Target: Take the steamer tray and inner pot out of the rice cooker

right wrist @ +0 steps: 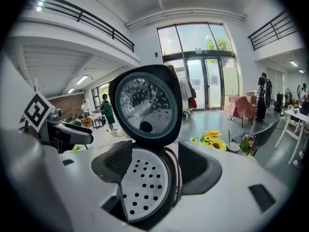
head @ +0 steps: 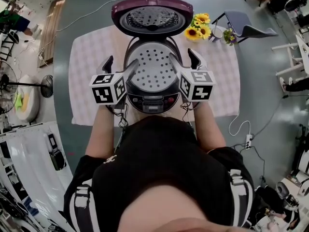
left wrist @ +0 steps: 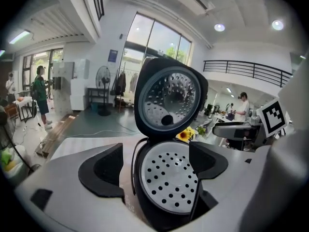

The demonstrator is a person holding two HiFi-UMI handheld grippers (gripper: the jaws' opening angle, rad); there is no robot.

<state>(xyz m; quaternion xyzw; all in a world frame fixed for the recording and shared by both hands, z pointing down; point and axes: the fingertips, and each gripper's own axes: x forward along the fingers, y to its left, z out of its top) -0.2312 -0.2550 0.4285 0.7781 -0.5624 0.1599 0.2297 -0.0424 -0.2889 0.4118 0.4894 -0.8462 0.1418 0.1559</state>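
The steamer tray (head: 153, 71) sits in the open rice cooker (head: 152, 100), its perforated pale disc filling the mouth; the inner pot is hidden beneath it.

The left gripper (left wrist: 155, 164) stands at about 8 o'clock of the tray with its jaws spread wide. Its dark pads press on nothing, and the left gripper view shows the tray's left rim in the gap between them. The right gripper (right wrist: 154, 168) mirrors it at about 4 o'clock. Its jaws are also wide apart and empty, and the tray's right rim shows between them. In the head view the inner finger of each gripper reaches over the tray's edge, but I cannot tell whether either touches it.

The cooker's maroon lid (head: 152, 17) stands tipped back at 12 o'clock with its dimpled metal lining towards me.

The cooker rests on a pale checked cloth (head: 87, 62) that covers the table. At 1 o'clock of the cooker is a bunch of sunflowers (head: 198, 27), and at about 2 o'clock a small pot of purple flowers (head: 229, 35) stands near the cloth's far corner. A grey chair (head: 246, 25) is just beyond them.

The floor is smooth and grey. A standing fan (head: 46, 86) is at 9 o'clock, and a white power strip (head: 248, 140) trails its cable at 4 o'clock.

The room is tall and bright, with high glass doors (right wrist: 198, 66), a railed mezzanine (left wrist: 246, 69) and a few people well off in the background.
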